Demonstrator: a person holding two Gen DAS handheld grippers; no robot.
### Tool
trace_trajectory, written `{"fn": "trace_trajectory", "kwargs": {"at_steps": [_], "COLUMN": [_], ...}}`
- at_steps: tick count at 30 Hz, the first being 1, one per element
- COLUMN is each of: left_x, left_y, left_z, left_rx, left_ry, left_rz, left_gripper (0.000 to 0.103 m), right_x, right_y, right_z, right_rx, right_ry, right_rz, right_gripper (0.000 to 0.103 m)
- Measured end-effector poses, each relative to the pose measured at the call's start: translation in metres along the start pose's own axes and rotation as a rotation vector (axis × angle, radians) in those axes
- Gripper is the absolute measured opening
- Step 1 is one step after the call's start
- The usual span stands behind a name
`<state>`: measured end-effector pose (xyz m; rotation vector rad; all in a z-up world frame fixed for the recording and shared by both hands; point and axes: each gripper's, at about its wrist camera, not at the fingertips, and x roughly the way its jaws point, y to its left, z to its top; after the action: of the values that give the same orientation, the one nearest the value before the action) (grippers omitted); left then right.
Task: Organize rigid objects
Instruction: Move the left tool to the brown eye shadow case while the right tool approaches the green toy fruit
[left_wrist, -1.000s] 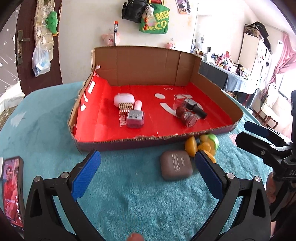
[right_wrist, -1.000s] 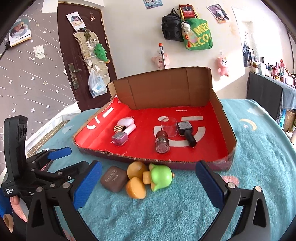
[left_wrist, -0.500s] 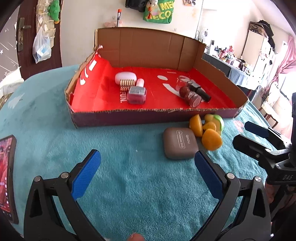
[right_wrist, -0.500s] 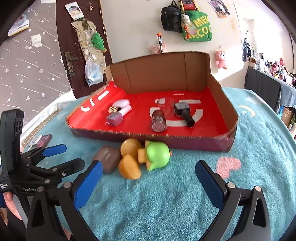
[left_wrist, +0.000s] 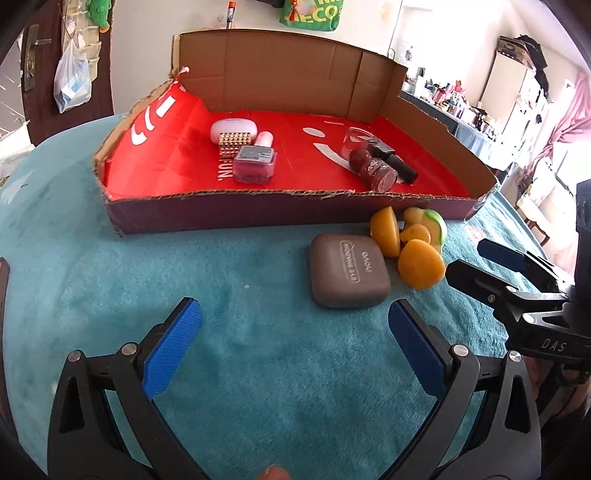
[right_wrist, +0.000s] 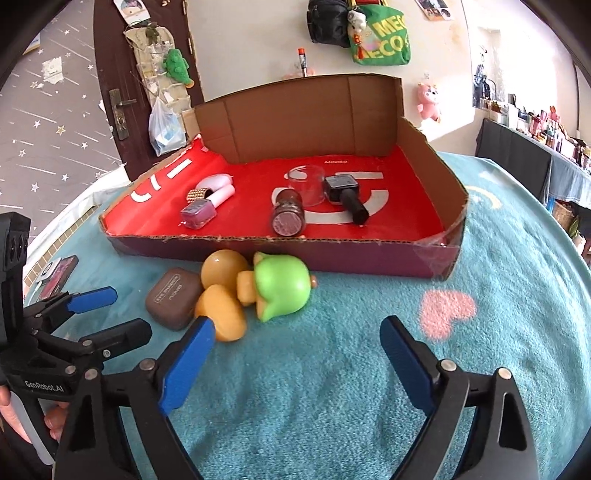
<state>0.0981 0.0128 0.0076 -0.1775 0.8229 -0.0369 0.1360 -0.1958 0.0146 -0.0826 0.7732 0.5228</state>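
two grippers hovering over the toys beside the box

the left gripper (left_wrist: 294, 341), black-framed with blue pads, is hanging with its jaws wide and nothing between them, over the teal plush cloth (left_wrist: 221, 362). the right gripper (right_wrist: 297, 345), of the same build, is closing its jaws while they are standing wide apart, gripping nothing; only cloth is lying between the pads, and its left pad is showing just in front of the nearer orange piece.

a brown rounded plastic case with embossed lettering (left_wrist: 349, 275) is lying flat on the cloth, just outside the front wall of the shallow cardboard box with a red printed floor (left_wrist: 236, 210). touching the case on its right is a green and orange plastic toy (right_wrist: 282, 286), lying on its side with two orange rounded pieces (right_wrist: 221, 312) beside it.

inside the box are sitting a white oval case (left_wrist: 233, 130), a gold beaded block (left_wrist: 235, 142), a pink nail polish bottle (left_wrist: 255, 164), a clear plastic cup (right_wrist: 306, 184), a dark red round jar on its side (right_wrist: 288, 214) and a black square-headed bottle (right_wrist: 345, 197).

a phone (right_wrist: 57, 275) is lying at the cloth's left edge.
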Motion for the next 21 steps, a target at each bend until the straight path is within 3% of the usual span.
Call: {"fn": "trace_trajectory", "kwargs": {"at_steps": [10, 15, 21], "left_x": [0.021, 0.028, 0.03], "left_y": [-0.018, -0.015, -0.015], "left_z": [0.019, 0.024, 0.023], "left_rx": [0.012, 0.002, 0.022], "left_ry": [0.052, 0.078, 0.087], "left_rz": [0.023, 0.043, 0.063], "left_gripper": [0.103, 0.103, 0.103], "right_x": [0.008, 0.022, 0.031], "right_y": [-0.013, -0.024, -0.016], "right_z": [0.013, 0.022, 0.029], "right_rx": [0.029, 0.109, 0.092], "right_ry": [0.018, 0.078, 0.096], "right_rz": [-0.013, 0.065, 0.079], "right_gripper": [0.091, 0.09, 0.09]}}
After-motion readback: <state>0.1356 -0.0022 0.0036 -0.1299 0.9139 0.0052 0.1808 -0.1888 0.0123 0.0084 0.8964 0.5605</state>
